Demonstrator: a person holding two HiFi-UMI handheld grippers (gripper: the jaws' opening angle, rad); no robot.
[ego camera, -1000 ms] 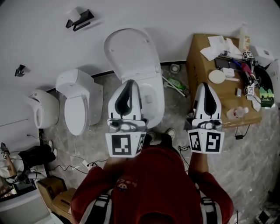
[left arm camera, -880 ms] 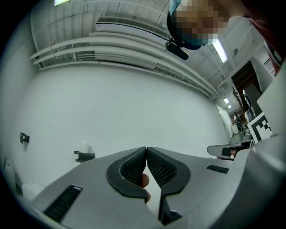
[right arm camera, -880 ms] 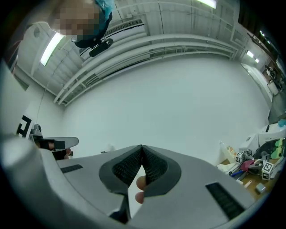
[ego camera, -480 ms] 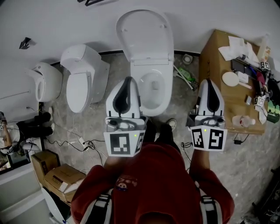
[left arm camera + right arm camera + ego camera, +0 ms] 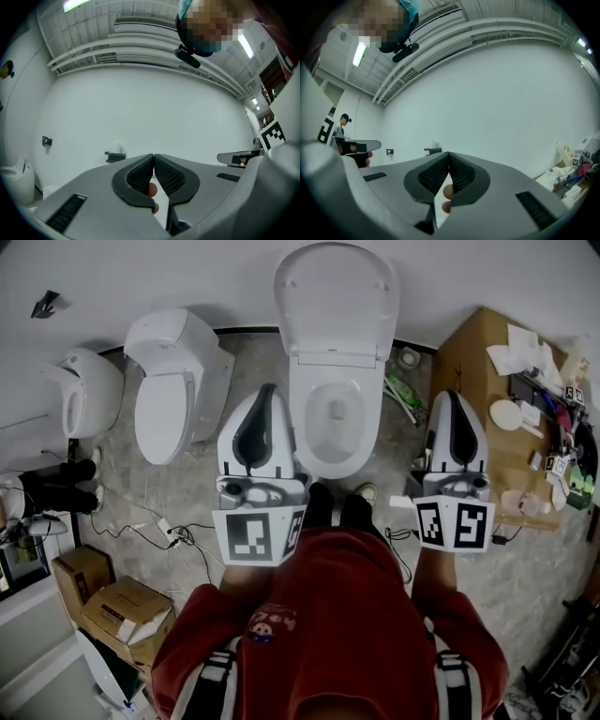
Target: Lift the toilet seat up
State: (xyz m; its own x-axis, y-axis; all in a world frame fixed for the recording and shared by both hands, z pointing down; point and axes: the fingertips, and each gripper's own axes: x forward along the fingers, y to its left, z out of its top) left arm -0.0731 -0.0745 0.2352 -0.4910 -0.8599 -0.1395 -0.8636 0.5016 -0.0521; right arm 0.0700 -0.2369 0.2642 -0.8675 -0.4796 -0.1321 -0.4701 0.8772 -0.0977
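Position: the white ceramic toilet stands against the wall, now centred between the two grippers; a second ago its bowl lay behind the left gripper. Its white oval lid is upright; whether the seat ring is raised with it cannot be determined. Jaws of the left gripper: together, empty. Jaws of the right gripper: together, empty, beside the brown wooden table.
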